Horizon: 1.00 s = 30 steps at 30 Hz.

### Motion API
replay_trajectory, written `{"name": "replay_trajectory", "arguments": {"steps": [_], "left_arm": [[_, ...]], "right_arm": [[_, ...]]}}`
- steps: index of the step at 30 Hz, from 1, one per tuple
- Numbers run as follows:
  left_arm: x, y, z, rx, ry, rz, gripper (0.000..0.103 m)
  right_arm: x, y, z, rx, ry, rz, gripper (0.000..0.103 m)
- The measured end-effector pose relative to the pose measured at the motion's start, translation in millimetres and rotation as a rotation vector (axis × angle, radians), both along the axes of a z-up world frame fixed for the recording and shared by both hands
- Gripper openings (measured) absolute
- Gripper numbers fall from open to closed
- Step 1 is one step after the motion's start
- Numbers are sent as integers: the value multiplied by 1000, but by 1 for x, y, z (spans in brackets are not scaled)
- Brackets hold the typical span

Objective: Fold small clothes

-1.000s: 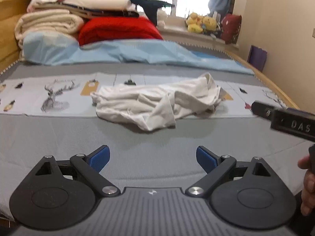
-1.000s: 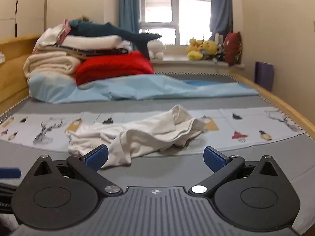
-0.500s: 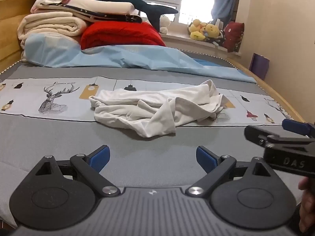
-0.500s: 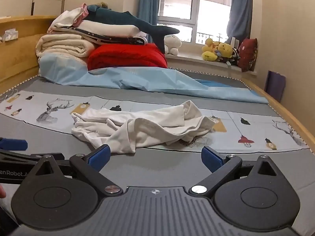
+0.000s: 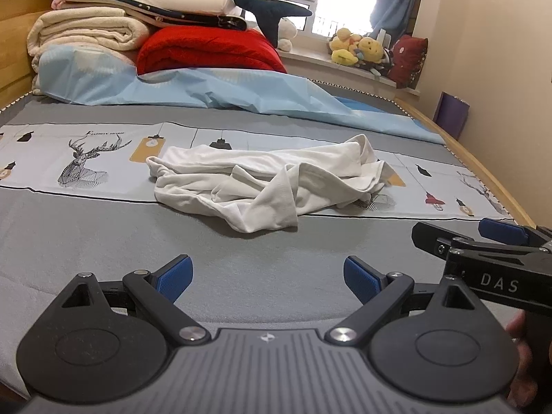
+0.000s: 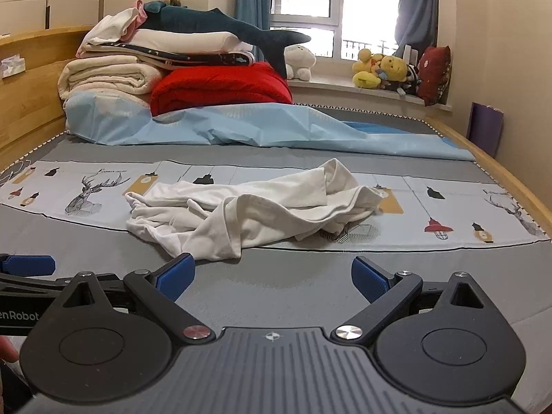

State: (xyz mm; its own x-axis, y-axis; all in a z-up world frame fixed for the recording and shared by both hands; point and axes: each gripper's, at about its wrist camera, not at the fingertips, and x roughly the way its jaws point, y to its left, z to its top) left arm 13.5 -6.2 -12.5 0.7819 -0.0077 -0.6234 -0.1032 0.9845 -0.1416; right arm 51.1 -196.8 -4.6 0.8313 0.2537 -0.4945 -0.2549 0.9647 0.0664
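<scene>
A crumpled white garment (image 5: 262, 183) (image 6: 248, 207) lies in a heap on the grey bed sheet (image 5: 103, 234), across its pale printed band. My left gripper (image 5: 267, 277) hovers open over bare sheet, short of the garment's near edge. My right gripper (image 6: 272, 277) is also open with nothing between its blue pads, its left pad close to the garment's nearest fold. Each gripper shows at the edge of the other's view: the right one (image 5: 490, 241) at the right, the left one (image 6: 27, 265) at the left.
Folded blankets, a red quilt (image 6: 220, 86) and a plush shark (image 6: 224, 31) are stacked at the head of the bed behind a light blue sheet (image 6: 276, 127). Soft toys (image 6: 379, 69) sit on the window sill. A wooden bed rail (image 6: 510, 186) runs along the right.
Both grippers have moved up and tilted, so the garment sits lower and nearer in both views. The right gripper has dropped lower in the left view. Both stay open.
</scene>
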Motion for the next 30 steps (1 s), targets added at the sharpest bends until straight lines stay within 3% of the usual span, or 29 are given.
{"name": "replay_trajectory", "arguments": {"steps": [30], "left_arm": [[3,0,-1,-2,11,15,96]], "right_arm": [[1,4,0,-15,13,13,93]]}}
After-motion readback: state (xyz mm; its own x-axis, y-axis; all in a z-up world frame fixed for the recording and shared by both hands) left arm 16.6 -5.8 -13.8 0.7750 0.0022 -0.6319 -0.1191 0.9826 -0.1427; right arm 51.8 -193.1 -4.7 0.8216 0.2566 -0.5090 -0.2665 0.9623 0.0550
